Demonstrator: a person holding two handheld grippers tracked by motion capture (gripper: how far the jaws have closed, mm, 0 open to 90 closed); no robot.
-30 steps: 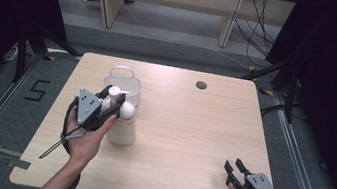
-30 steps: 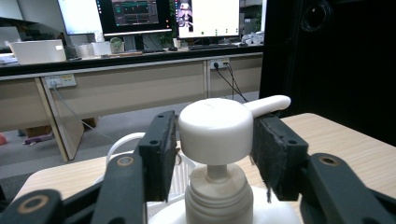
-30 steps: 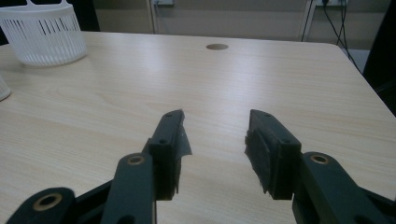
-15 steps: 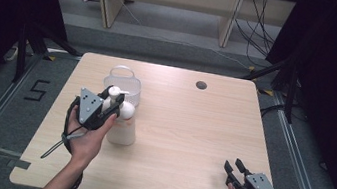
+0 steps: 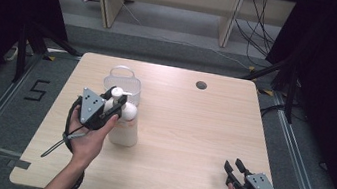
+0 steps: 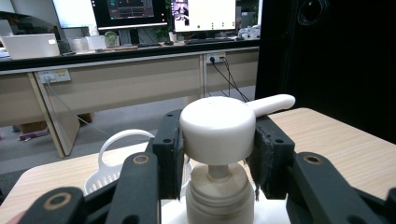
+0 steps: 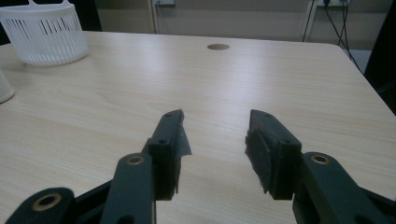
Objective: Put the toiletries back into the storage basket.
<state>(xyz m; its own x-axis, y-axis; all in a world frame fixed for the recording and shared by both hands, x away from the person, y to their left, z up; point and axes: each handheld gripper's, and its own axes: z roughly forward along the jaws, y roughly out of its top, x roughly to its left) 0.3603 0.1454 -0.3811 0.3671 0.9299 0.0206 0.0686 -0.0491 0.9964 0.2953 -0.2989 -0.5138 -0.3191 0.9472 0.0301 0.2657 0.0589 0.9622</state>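
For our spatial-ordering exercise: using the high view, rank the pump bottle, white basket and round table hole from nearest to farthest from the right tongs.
1. Pump bottle, to the left.
2. Round table hole, far edge.
3. White basket, far left, behind the bottle.

A black numeral "5" [image 5: 36,90] is marked on the grey floor left of the wooden bench [image 5: 189,143]; nothing else is legible.

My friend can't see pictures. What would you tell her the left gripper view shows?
Two black jaws of the left gripper squeeze the round white pump head of a pump bottle, its nozzle pointing away to the right. Behind it, a white basket with a looped handle stands on the wooden table, with desks and computer screens farther back.
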